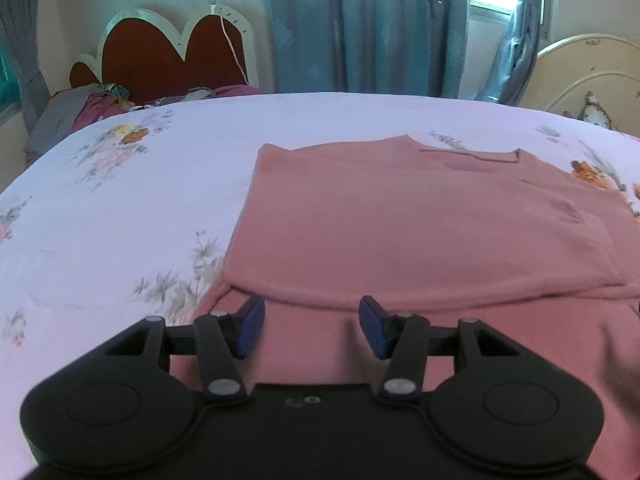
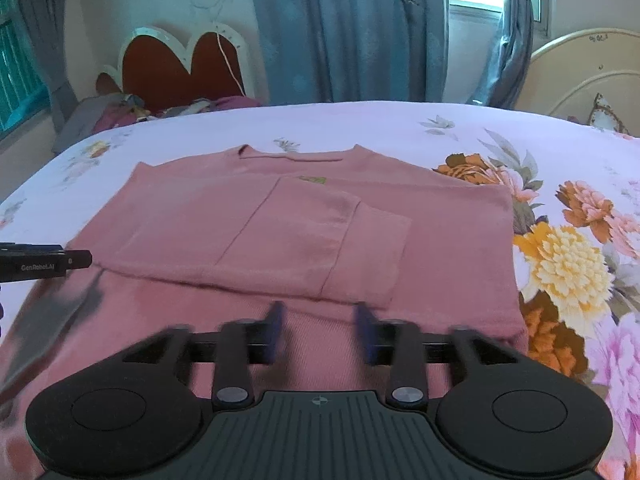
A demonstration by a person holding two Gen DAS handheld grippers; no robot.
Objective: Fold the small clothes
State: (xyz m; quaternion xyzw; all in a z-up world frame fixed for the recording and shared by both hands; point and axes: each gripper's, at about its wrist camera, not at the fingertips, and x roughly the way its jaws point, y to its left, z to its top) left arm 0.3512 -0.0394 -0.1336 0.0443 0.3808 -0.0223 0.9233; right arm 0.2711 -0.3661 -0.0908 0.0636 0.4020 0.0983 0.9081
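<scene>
A pink sweater (image 1: 420, 220) (image 2: 280, 232) lies flat on the flowered bedsheet (image 1: 120, 208), its sleeves folded in over the chest and its neckline at the far side. My left gripper (image 1: 311, 325) hovers open just short of the folded sleeve edge, nothing between its blue pads. My right gripper (image 2: 320, 330) is also open and empty over the lower body of the sweater, its fingers blurred. In the right wrist view the tip of the left gripper (image 2: 44, 265) pokes in from the left edge.
The bed's flowered sheet (image 2: 560, 240) spreads on all sides of the sweater. A pile of clothes (image 1: 88, 108) lies by a red headboard (image 1: 172, 56) at the far left. Blue curtains (image 1: 360, 28) and a cream headboard (image 2: 592, 76) stand behind.
</scene>
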